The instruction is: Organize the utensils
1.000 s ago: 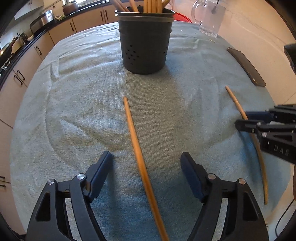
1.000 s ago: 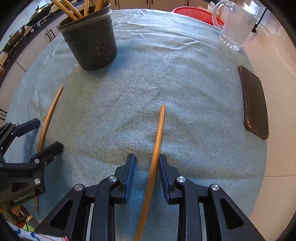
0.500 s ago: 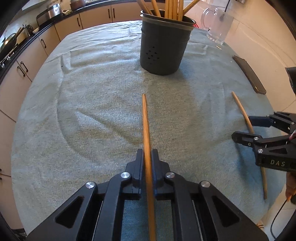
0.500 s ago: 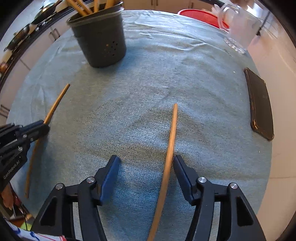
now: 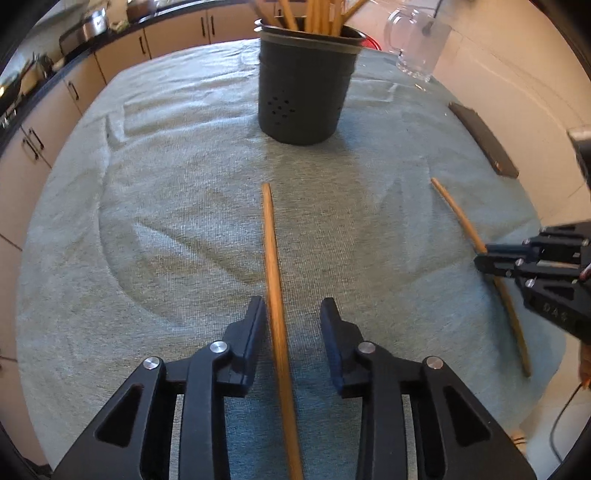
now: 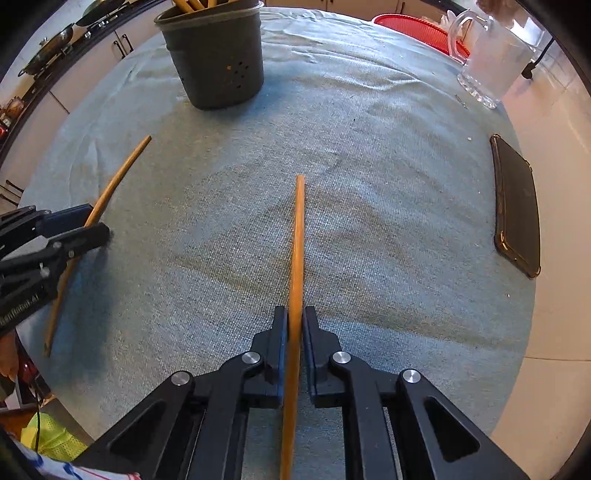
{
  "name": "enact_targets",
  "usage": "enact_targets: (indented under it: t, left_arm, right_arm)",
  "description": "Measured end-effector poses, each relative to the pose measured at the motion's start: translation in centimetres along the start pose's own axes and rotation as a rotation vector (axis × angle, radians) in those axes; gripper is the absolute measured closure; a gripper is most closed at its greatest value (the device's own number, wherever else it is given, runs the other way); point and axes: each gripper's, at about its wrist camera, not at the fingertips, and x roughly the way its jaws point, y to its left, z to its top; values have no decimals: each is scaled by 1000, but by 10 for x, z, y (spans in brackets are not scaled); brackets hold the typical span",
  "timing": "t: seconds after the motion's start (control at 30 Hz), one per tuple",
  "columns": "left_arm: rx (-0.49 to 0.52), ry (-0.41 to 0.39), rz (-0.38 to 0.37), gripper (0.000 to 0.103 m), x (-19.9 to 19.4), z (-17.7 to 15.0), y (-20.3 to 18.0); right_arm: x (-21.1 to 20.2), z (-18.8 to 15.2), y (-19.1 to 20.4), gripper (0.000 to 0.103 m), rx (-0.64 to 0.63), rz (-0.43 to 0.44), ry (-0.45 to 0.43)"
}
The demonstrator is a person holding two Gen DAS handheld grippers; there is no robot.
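A dark grey holder [image 5: 304,85] full of several wooden sticks stands at the far middle of the cloth; it also shows in the right wrist view [image 6: 216,55]. One wooden stick [image 5: 275,273] lies between the fingers of my left gripper [image 5: 291,314], which is open around it. My right gripper [image 6: 294,325] is shut on a second wooden stick [image 6: 298,240]. In the left wrist view that gripper [image 5: 487,258] and its stick [image 5: 458,218] sit at the right. In the right wrist view the left gripper [image 6: 92,225] and its stick [image 6: 114,181] sit at the left.
A grey-green cloth [image 5: 166,184] covers the round table. A glass mug [image 6: 491,62] and a red plate [image 6: 417,29] stand at the far right. A black phone [image 6: 517,203] lies near the right edge. Kitchen cabinets [image 5: 44,122] run behind on the left.
My left gripper closed on its stick half a second ago and has opened again. My right gripper opened wide and has now closed on its stick.
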Motion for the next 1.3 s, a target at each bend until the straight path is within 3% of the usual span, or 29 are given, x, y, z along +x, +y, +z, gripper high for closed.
enact_targets:
  t: [0.07,0.13,0.37,0.7,1.1,1.3]
  left_arm:
    - [6,-4,25,75,0,-2,-3]
    - [-4,-9,61,96,-1,-3,-2]
    - [-90,8,-42,96,-12,-12,22]
    - [-97,-85,-39,96,-37,-27,17]
    - [-122,-229,14,96,-67,-30,11]
    - [-102,-277,79,96,-75,-33,6]
  right_arm:
    - [-1,-2,3,96,-3,-13,-10]
    - [-2,-5,5,96,3,-21,-26]
    - [-5,-11,0,97,55,-8,-69]
    - [-24,-27,1,97,96,51,-163]
    - [-50,-43,0,97,159,137,-292]
    - [-62,-47,3,96,170,174,-344]
